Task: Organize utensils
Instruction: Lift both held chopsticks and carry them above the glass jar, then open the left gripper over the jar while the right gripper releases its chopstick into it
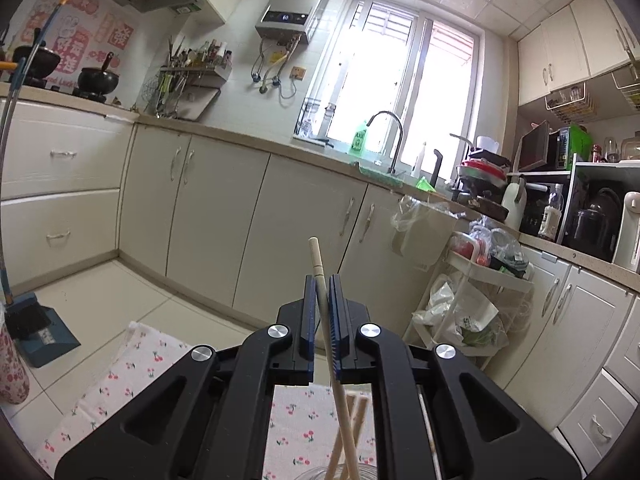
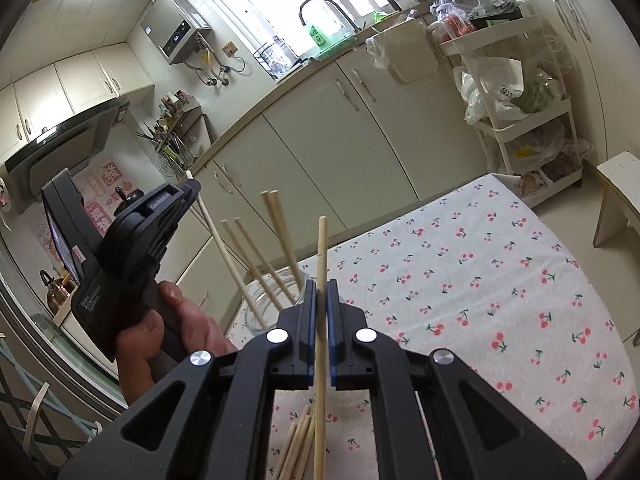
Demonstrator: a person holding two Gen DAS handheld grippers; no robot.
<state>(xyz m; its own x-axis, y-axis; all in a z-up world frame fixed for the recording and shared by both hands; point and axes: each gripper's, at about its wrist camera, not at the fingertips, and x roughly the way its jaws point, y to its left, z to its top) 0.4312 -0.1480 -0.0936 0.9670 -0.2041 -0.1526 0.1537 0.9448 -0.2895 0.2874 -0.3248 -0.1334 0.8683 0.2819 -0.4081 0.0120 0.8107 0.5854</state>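
Note:
My left gripper (image 1: 322, 280) is shut on a wooden chopstick (image 1: 317, 258) that points up over a clear glass jar (image 1: 344, 472) below it. In the right wrist view the left gripper (image 2: 188, 188) holds that chopstick (image 2: 224, 252) with its lower end in the glass jar (image 2: 264, 300), which holds several other chopsticks (image 2: 280, 228). My right gripper (image 2: 320, 284) is shut on another wooden chopstick (image 2: 321, 248), upright, just right of the jar. Several loose chopsticks (image 2: 296, 440) lie on the cherry-print tablecloth (image 2: 480, 280) below it.
Cream kitchen cabinets (image 1: 200, 208) and a counter with a sink tap (image 1: 390, 136) stand beyond the table. A white trolley (image 2: 520, 92) with bags stands at the table's far right corner. A white stool (image 2: 620, 196) is at right. A dustpan (image 1: 44, 332) sits on the floor.

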